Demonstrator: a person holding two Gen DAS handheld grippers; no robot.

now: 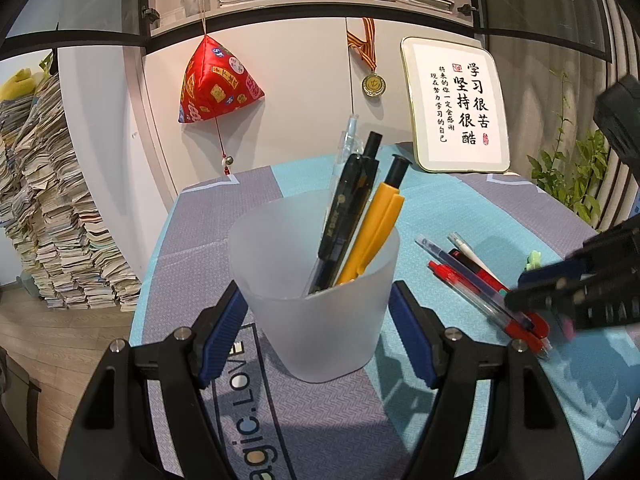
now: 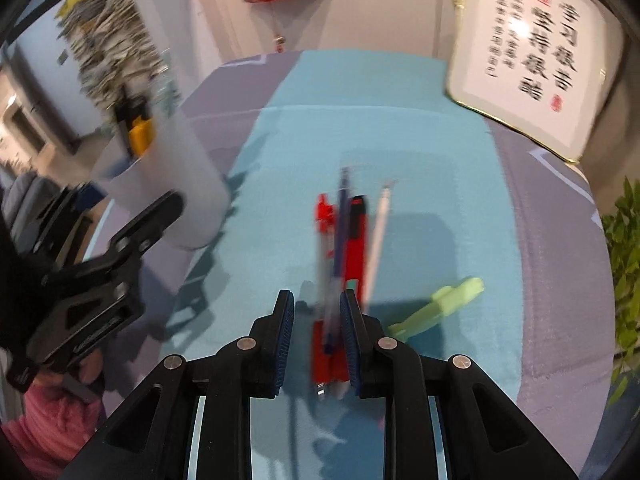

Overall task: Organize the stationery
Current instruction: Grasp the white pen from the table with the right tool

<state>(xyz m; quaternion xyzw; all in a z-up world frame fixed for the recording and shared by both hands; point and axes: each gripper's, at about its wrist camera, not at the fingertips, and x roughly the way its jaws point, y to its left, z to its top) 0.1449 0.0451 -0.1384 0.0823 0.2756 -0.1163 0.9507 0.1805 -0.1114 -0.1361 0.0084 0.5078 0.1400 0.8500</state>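
The left gripper (image 1: 316, 312) clamped the cup (image 1: 314, 280); the right gripper (image 2: 316, 344), jaws apart, straddled the near ends of the pens (image 2: 344, 248) lying on the surface (image 2: 420, 140), their long axis pointing away from it

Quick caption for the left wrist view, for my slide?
Left tongs grip the frosted cup of pens while right tongs reach the loose pens.
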